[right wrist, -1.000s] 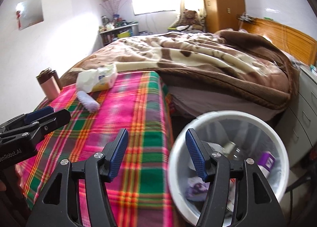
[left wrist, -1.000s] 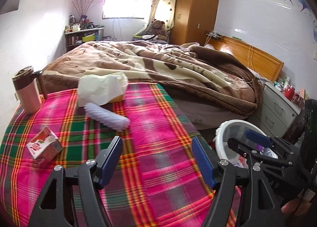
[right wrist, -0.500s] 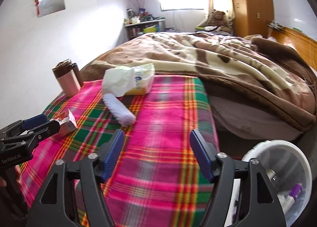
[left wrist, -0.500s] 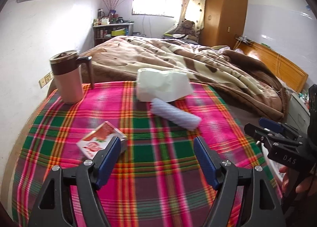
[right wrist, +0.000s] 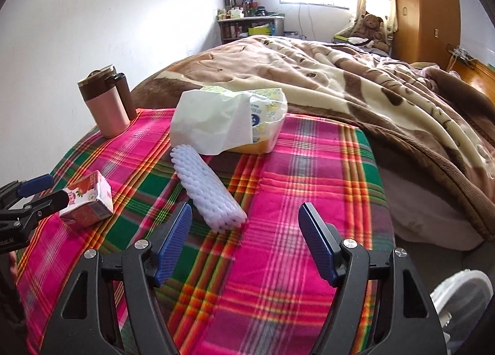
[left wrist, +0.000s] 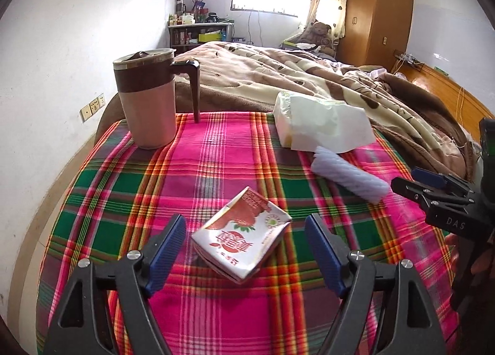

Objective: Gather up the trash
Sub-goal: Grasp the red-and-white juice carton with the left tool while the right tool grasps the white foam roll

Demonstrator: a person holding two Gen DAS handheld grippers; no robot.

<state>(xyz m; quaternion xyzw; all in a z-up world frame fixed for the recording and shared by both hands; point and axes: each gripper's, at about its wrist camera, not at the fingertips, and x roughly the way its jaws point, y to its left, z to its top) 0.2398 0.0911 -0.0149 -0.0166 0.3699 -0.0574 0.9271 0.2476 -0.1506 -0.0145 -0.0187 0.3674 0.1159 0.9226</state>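
Observation:
A crushed red-and-white strawberry drink carton [left wrist: 243, 234] lies on the plaid tablecloth [left wrist: 216, 169], between the open jaws of my left gripper [left wrist: 246, 249], apart from both fingers. It also shows in the right wrist view [right wrist: 88, 203]. A white foam net sleeve [right wrist: 208, 189] lies just ahead and left of my open, empty right gripper [right wrist: 244, 240]; it also shows in the left wrist view [left wrist: 349, 177]. The right gripper appears at the right edge of the left wrist view [left wrist: 433, 191].
A pink and brown lidded mug [left wrist: 147, 98] stands at the table's far left. A tissue pack [right wrist: 229, 121] lies at the far edge by the bed's brown blanket [right wrist: 355, 82]. The white trash bin's rim [right wrist: 461, 290] shows low on the right.
Both grippers swung left, away from the trash bin and over the table. The left gripper closed in on the carton, which now sits between its jaws. The right now faces the foam sleeve.

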